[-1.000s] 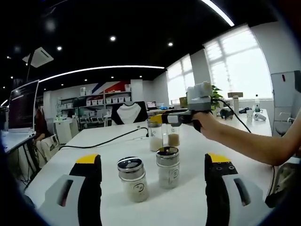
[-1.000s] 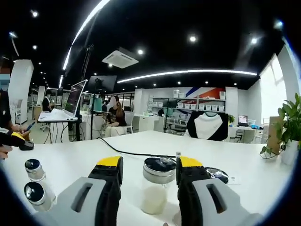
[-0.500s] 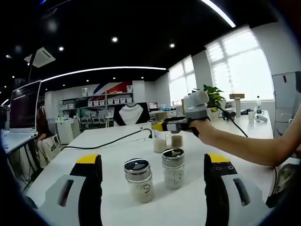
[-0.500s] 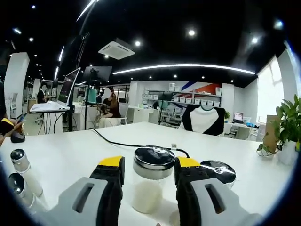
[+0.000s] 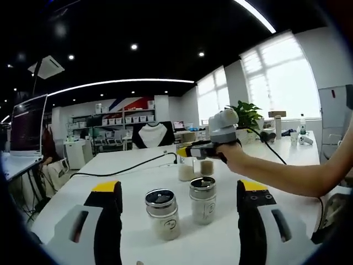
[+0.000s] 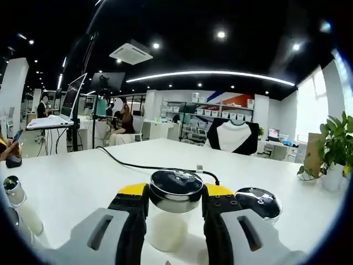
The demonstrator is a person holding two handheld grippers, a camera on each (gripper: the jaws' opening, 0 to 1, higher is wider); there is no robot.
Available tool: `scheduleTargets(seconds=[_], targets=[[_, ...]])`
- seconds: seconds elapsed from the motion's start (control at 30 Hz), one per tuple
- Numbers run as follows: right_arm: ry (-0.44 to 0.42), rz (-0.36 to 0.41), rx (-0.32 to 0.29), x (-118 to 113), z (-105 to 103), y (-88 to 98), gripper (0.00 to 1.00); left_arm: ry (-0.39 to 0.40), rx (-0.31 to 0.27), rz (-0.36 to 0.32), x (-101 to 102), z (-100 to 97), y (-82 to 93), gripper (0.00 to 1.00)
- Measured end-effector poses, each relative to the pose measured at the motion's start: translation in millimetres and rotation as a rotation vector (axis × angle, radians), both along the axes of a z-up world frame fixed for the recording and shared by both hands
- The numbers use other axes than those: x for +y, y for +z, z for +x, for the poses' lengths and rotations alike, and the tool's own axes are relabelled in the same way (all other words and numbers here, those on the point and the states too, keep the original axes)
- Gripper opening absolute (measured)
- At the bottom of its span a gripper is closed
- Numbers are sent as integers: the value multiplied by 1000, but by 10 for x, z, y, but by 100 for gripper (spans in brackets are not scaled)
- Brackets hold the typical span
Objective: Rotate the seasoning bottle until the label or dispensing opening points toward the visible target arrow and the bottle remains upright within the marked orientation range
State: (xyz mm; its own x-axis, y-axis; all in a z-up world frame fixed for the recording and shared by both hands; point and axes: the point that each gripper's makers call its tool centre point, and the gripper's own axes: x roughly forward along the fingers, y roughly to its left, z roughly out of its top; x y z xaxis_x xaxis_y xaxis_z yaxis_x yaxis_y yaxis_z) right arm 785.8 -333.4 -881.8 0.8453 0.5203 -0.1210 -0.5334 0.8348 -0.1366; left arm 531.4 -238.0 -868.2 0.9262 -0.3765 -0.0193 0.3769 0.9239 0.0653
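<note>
In the right gripper view, a glass seasoning bottle (image 6: 172, 221) with white powder and a chrome lid stands upright on the white table (image 6: 77, 187). My right gripper (image 6: 176, 190) is shut on it, with the yellow-tipped jaws against both sides just under the lid. In the left gripper view, that right gripper (image 5: 190, 150), held by a hand, sits at the far pair of bottles (image 5: 186, 170). My left gripper (image 5: 177, 187) is open and wide. Two labelled shaker bottles, one (image 5: 162, 213) beside the other (image 5: 203, 199), stand upright just ahead of its jaws.
A second chrome-lidded jar (image 6: 258, 203) stands right of the held bottle. A black cable (image 6: 149, 165) runs across the table behind it. A small bottle (image 6: 16, 199) stands at the left edge. Desks, monitors, seated people and a plant (image 6: 331, 149) lie beyond.
The right gripper has moved in on the white-powder bottle, which now sits deeper between its jaws. In the left gripper view it has dropped lower and shifted left over the far pair.
</note>
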Motion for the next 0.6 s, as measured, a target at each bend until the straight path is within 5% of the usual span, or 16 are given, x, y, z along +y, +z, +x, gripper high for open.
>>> scheduleTargets(seconds=[0.6], targets=[[12, 29, -27, 12, -263, -23, 35, -17, -32, -49, 24, 14, 77, 89]])
